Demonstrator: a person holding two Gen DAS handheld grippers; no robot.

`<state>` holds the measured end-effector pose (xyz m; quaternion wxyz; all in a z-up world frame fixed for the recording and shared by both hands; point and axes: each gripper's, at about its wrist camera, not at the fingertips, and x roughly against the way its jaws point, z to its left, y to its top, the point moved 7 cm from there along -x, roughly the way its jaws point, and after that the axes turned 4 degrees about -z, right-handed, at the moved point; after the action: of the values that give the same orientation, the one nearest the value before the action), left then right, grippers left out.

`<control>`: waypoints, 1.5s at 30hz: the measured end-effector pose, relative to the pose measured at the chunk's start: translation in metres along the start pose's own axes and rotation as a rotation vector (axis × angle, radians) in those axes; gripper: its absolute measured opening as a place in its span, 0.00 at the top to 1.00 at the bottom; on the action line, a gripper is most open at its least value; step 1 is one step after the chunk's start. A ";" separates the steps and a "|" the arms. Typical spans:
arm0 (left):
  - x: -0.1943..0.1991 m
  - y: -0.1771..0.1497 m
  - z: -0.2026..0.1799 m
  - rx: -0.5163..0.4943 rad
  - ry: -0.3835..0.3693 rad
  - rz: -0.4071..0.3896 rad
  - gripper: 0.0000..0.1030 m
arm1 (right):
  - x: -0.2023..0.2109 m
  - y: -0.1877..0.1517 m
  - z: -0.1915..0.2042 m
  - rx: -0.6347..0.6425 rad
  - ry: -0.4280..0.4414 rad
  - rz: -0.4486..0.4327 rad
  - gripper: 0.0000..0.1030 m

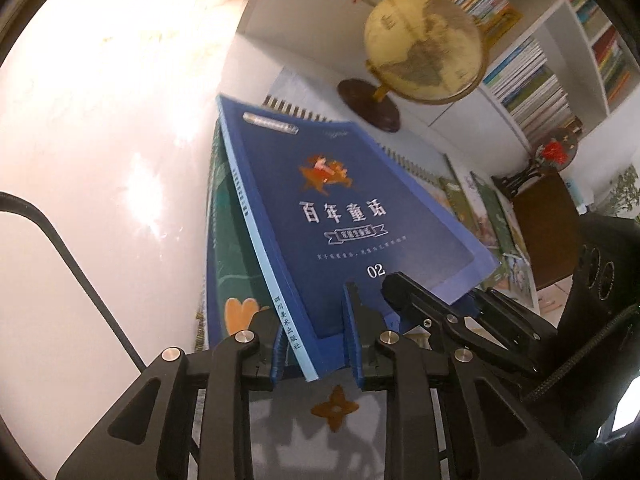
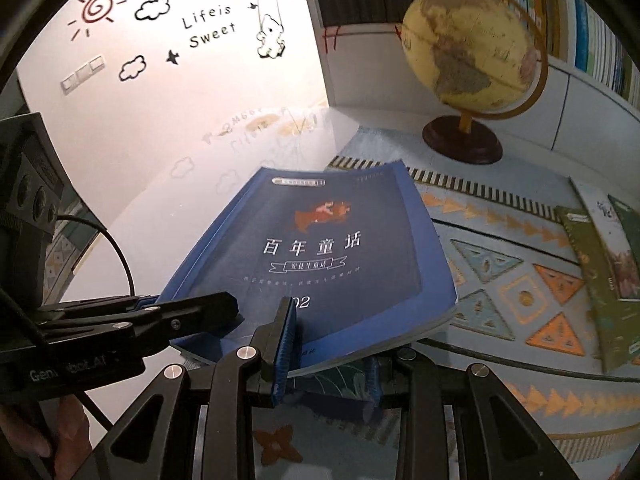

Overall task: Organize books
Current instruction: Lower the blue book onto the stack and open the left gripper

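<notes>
**Left wrist and right wrist: one blue book carried by both grippers**

Left wrist view has the blue book (image 1: 340, 216) raised at a slant, its near edge clenched between the blue pads of the left gripper (image 1: 316, 344). The right gripper (image 1: 404, 296) comes in from the right side and grasps the same near edge just beside it. The book's pale spine runs along its left side, and under it lie a green-covered book (image 1: 228, 248) and a patterned mat (image 1: 340, 404). Left of the book the white tabletop (image 1: 100, 200) is open; a black cable (image 1: 72, 248) crosses it.

Right wrist view looks over the same cover (image 2: 320, 248), with the right gripper (image 2: 328, 360) clamped on its near edge and the left gripper (image 2: 168, 312) gripping the near left corner. Here the book's right edge sags free above the mat (image 2: 500, 280). This view alone shows two more books (image 2: 600, 272) lying flat at the mat's right side, well apart from the held one, and wall stickers (image 2: 208, 24).

A globe (image 2: 472, 48) stands beyond the book's far edge, in front of the bookshelf (image 2: 584, 40).
</notes>
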<state>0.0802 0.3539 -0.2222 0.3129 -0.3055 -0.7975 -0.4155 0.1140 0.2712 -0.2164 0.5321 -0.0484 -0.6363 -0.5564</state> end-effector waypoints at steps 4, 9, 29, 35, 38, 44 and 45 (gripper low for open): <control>-0.006 -0.010 0.011 0.023 0.041 0.050 0.75 | -0.009 -0.009 0.001 -0.028 0.000 0.055 0.72; 0.000 -0.015 0.026 0.030 0.136 0.057 0.73 | -0.016 -0.019 0.000 -0.050 0.002 0.113 0.69; 0.046 -0.014 0.013 -0.022 0.343 -0.007 0.73 | 0.036 -0.045 -0.035 -0.046 -0.120 0.145 0.47; 0.056 -0.007 -0.044 -0.127 0.393 -0.049 0.69 | 0.078 -0.037 -0.073 -0.101 -0.187 0.073 0.47; 0.051 -0.008 -0.082 -0.213 0.403 -0.060 0.69 | 0.105 -0.037 -0.099 -0.132 -0.233 0.034 0.47; 0.024 -0.027 -0.162 -0.322 0.364 -0.029 0.68 | 0.160 -0.052 -0.165 -0.228 -0.315 -0.024 0.46; 0.018 -0.031 -0.176 -0.336 0.356 -0.024 0.68 | 0.169 -0.056 -0.180 -0.244 -0.327 -0.029 0.46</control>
<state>0.0888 0.1931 -0.1425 0.3883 -0.2657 -0.6532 -0.5932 0.1171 0.0239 -0.1629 0.4040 -0.1931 -0.6429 -0.6215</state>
